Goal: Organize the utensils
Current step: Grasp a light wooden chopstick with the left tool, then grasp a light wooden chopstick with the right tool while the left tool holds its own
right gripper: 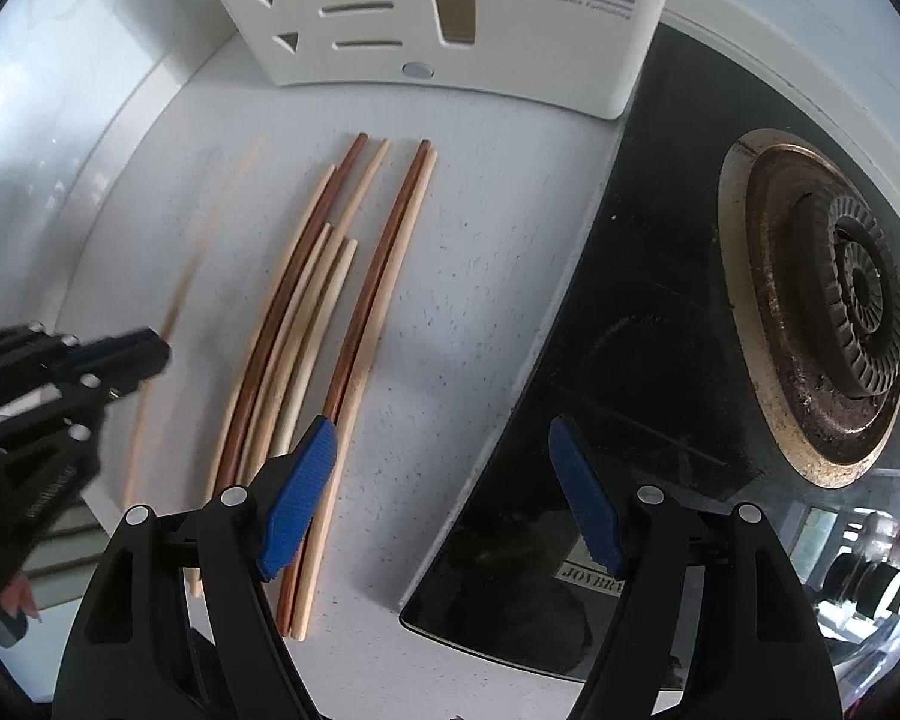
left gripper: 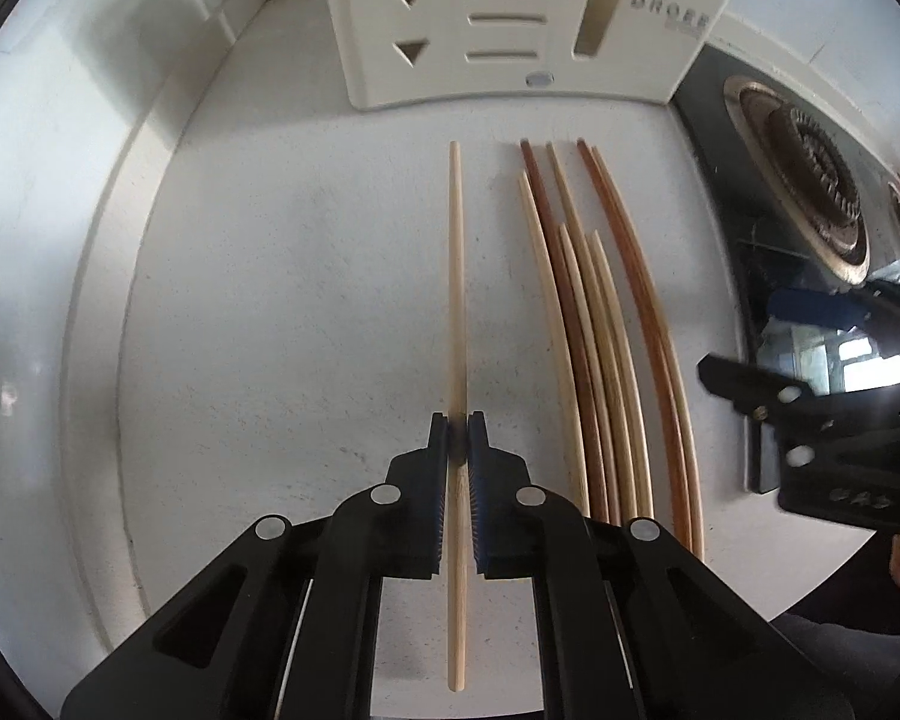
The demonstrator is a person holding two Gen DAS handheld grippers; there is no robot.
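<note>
My left gripper [left gripper: 459,429] is shut on a single pale wooden chopstick [left gripper: 456,276], which points toward the white utensil holder [left gripper: 480,30]. Several pale and dark brown chopsticks [left gripper: 594,330] lie side by side on the white counter to its right. In the right wrist view my right gripper [right gripper: 444,456] is open and empty, its left finger above the near ends of that pile [right gripper: 306,324]. The holder [right gripper: 450,12] stands at the back. The left gripper [right gripper: 90,366] shows at the left with the held chopstick blurred.
A black glass stove top [right gripper: 600,360] with a rusty gas burner [right gripper: 834,306] lies right of the counter. A raised white ledge [left gripper: 90,300] and wall run along the left. The right gripper [left gripper: 810,420] shows at the right in the left wrist view.
</note>
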